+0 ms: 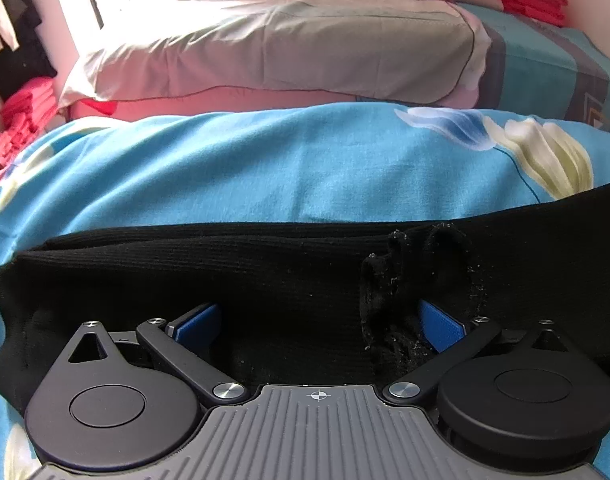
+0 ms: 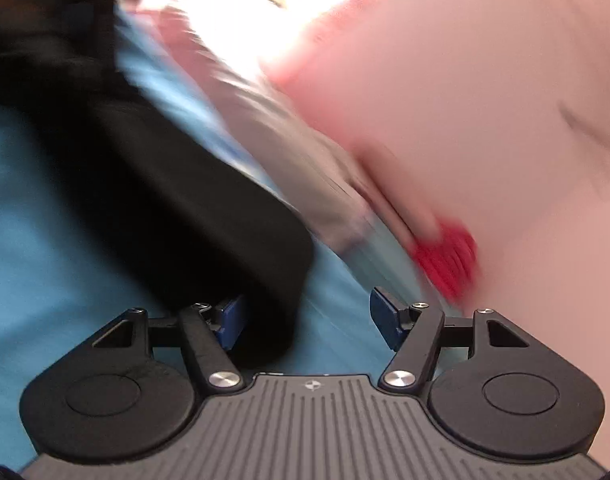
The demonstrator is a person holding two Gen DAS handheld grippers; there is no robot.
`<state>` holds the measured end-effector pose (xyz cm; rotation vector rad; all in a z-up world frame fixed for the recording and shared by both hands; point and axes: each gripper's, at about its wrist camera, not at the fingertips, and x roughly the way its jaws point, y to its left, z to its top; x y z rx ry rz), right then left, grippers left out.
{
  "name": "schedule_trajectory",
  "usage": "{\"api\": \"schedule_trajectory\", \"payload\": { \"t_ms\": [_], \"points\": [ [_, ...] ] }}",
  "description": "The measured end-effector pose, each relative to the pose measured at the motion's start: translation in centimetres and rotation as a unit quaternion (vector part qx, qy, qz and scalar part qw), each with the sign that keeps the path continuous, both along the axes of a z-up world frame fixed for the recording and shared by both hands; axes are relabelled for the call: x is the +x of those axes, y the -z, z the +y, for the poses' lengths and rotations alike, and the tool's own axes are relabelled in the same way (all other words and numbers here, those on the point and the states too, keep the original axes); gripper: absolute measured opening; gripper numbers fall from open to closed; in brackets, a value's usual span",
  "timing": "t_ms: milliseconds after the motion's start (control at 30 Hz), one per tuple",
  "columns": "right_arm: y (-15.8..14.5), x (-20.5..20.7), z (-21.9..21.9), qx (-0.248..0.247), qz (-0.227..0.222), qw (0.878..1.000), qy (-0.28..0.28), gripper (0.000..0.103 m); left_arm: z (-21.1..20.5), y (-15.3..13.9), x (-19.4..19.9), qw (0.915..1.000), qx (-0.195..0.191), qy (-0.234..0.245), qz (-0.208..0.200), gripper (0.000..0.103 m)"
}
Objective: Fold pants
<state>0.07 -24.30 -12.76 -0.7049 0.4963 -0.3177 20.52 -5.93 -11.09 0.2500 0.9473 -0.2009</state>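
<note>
Across the near part of the blue flowered bedsheet the black ribbed pants lie in a long band from left to right, with a rumpled, linty bunch of cloth standing up toward the right. Over them hangs the left gripper, its blue pads spread wide with the cloth under and between them but not pinched, so nothing is grasped on that side. The right gripper is also released: one rounded end of the pants lies by its left pad and the other pad stands clear over bare sheet. That view is badly smeared, so I cannot tell whether the pad touches the cloth. A grey pillow sits far back, well apart. To do this step well, I judge each gripper should take a full, flat bite of both layers near an edge, flatten the bunch first, then carry the ends over evenly
</note>
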Motion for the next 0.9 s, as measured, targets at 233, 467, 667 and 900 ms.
{"api": "schedule_trajectory", "payload": {
  "t_ms": [233, 467, 667, 900],
  "points": [
    [-0.4, 2.1, 2.3, 0.003, 0.001, 0.998, -0.063, 0.072, -0.4, 0.1, -0.3, 0.9999, 0.01, -0.003, -0.01, 0.103],
    [-1.5, 3.6, -5.3, 0.106, -0.002, 0.994, 0.032, 0.074, -1.2, 0.0, -0.4, 0.9997, 0.015, 0.018, -0.006, 0.103],
    [-0.6, 2.0, -1.4, 0.033, 0.006, 0.999, -0.029, 0.063, -1.8, 0.1, -0.3, 0.9994, 0.031, 0.015, -0.01, 0.103],
    [-1.8, 1.7, -4.0, 0.112, 0.059, 0.992, -0.01, 0.069, -1.7, 0.0, -0.1, 0.9994, 0.029, 0.016, -0.001, 0.103]
  ]
}}
